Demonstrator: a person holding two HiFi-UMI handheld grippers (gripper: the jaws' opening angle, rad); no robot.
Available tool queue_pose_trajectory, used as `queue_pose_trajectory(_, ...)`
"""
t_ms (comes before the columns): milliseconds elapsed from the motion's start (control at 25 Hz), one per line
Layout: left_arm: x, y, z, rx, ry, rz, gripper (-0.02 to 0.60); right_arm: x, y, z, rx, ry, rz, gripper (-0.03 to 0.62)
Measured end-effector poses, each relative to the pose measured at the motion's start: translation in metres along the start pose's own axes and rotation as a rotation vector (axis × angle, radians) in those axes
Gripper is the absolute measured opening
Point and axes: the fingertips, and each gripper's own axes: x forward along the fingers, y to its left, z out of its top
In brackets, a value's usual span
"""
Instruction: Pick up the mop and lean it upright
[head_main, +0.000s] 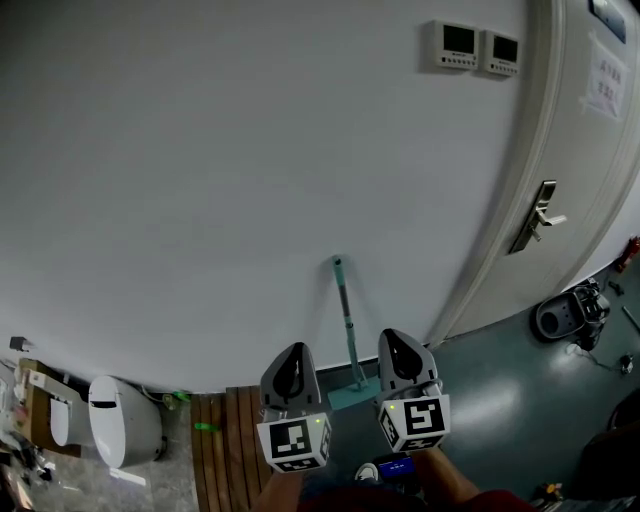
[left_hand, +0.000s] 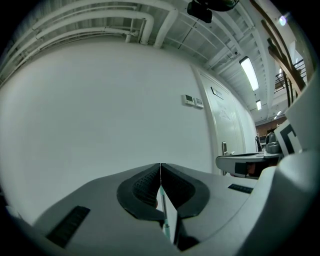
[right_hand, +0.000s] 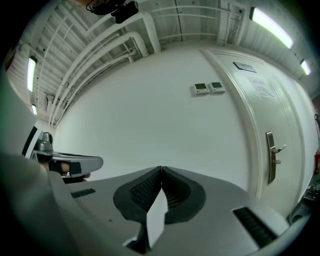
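Observation:
The mop (head_main: 347, 320) has a thin teal handle and stands upright, leaning against the white wall, with its teal head (head_main: 352, 394) on the floor. Both grippers hover low in the head view, one on each side of the mop head, and neither touches it. My left gripper (head_main: 293, 352) is shut with nothing held. My right gripper (head_main: 395, 338) is shut and empty too. In the left gripper view the jaws (left_hand: 160, 166) meet at the tips, and a sliver of the mop handle (left_hand: 163, 207) shows through the gap below them. The right gripper (right_hand: 161, 169) faces bare wall.
A white door (head_main: 580, 150) with a metal lever handle (head_main: 540, 215) is at the right. Two wall control panels (head_main: 470, 45) hang high up. A white rounded unit (head_main: 115, 420) stands at the left beside wooden floor slats (head_main: 225, 440). A dark device (head_main: 565, 315) lies on the floor by the door.

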Motion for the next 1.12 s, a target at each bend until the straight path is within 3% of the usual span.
queue_pose_trajectory(680,0.137,0.084,0.003,-0.038,-0.025,-0.163,0.015,0.144,0.017,0.012,-0.068,-0.025,-0.128,0.017)
queue_pose_trajectory(920,0.171,0.091,0.014,-0.062,-0.051,-0.241,0.015,0.176,0.013,0.009,-0.088,-0.019,-0.19,0.017)
queue_pose_trajectory(1120,0.186,0.097,0.007,-0.072,-0.038,-0.262,0.015,0.187,0.011,0.003,-0.085,-0.007,-0.217,0.017)
